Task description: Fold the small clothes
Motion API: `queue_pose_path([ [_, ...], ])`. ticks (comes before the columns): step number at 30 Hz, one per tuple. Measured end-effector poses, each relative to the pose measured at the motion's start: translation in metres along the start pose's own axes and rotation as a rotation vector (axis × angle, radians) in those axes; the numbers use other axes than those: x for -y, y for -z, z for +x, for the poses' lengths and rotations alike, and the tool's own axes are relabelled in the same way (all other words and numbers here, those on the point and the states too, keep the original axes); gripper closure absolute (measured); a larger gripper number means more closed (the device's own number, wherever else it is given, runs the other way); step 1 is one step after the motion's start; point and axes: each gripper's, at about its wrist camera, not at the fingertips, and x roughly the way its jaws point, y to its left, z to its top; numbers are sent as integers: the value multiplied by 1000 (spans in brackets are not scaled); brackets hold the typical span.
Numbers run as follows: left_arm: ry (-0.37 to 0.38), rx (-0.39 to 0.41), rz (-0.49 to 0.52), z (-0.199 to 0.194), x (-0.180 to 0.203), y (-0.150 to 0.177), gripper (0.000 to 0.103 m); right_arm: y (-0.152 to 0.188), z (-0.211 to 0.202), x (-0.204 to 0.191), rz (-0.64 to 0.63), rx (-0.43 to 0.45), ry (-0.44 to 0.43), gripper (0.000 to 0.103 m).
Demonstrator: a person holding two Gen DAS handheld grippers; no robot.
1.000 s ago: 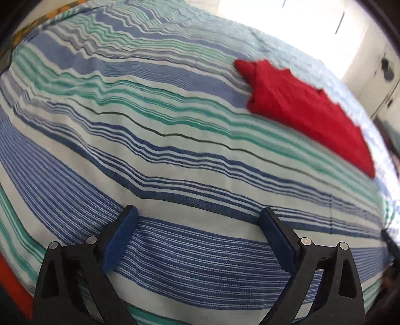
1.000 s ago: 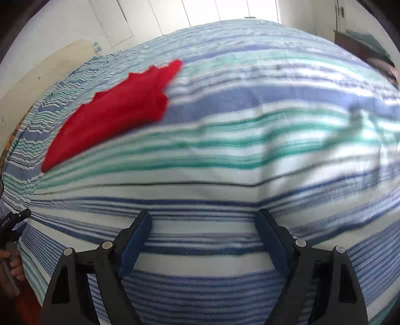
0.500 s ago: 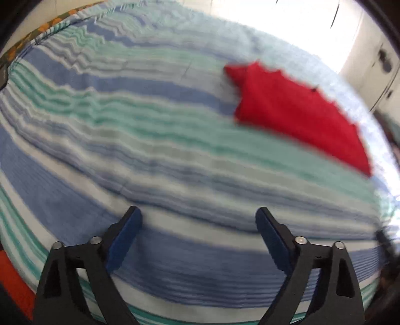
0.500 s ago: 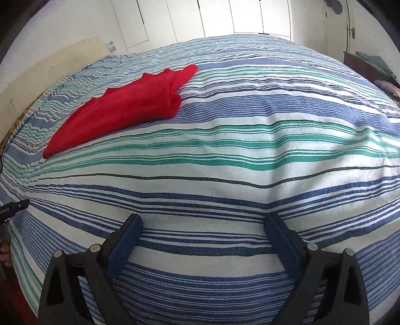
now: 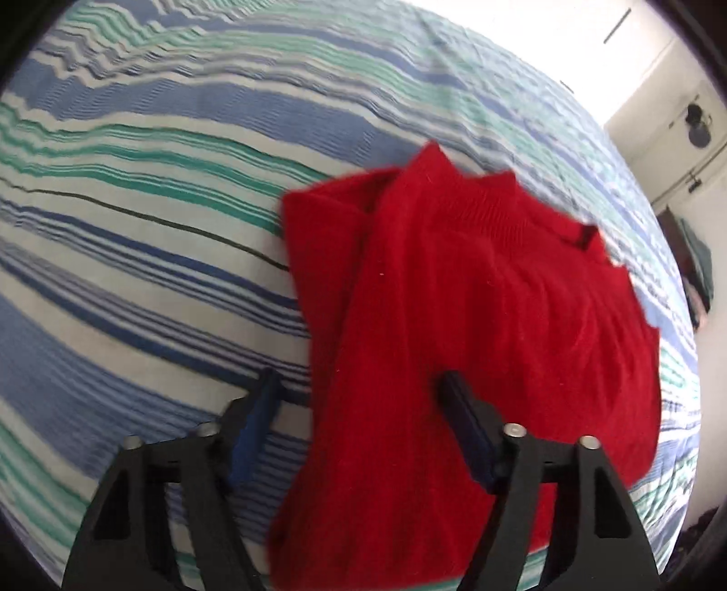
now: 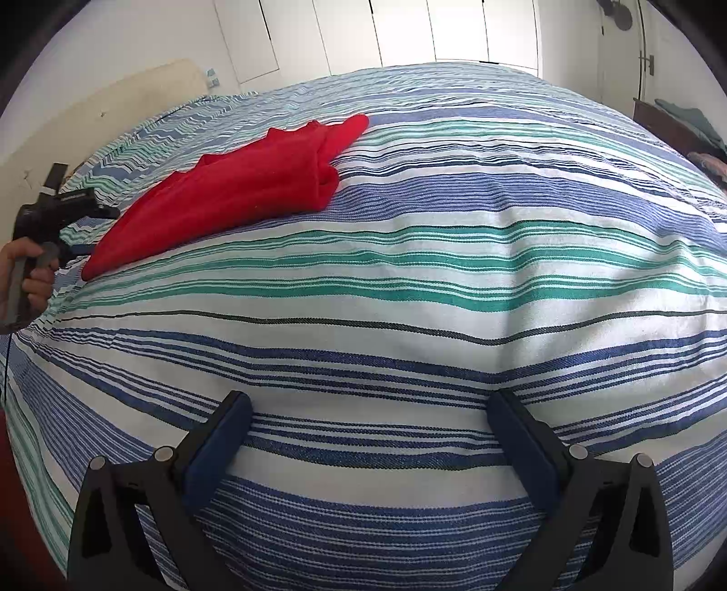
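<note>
A small red knit garment [image 5: 477, 327] lies folded on the striped bedspread [image 5: 136, 191]. In the left wrist view my left gripper [image 5: 359, 382] is open and straddles the garment's near left edge; one finger is over the sheet, the other over the red cloth. In the right wrist view the garment [image 6: 236, 191] lies at the far left, with the left gripper [image 6: 86, 227] at its near end, held by a hand. My right gripper [image 6: 368, 404] is open and empty, low over bare bedspread [image 6: 431, 282], well away from the garment.
White closet doors [image 6: 409, 32] stand behind the bed. A dark piece of furniture with teal cloth [image 6: 681, 122] is at the far right. A beige headboard or wall panel [image 6: 113, 109] is on the left.
My left gripper has moved forward to the red garment, which now fills the view and lies between its fingers. The right gripper has barely moved and stays open.
</note>
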Motion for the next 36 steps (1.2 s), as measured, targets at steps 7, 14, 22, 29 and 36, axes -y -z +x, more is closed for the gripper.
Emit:
queue_pose_path([
  [7,35,140,42,-60,58,-18,97,-1,0,-1,-3,-2,-1,0],
  [14,126,161,339,-56,241,17,96,-2,2,-2,-3,-9,4,0],
  [22,121,48,383,-12,314,100,42,-3,2,-1,1,-11,-4,0],
  [29,102,257,295,-110,154,136,9,-9,2,4,18,-45,-40,0],
  [36,-25,214,50,-97,7,176,15,-79,-33,5,268,34,-284,2],
])
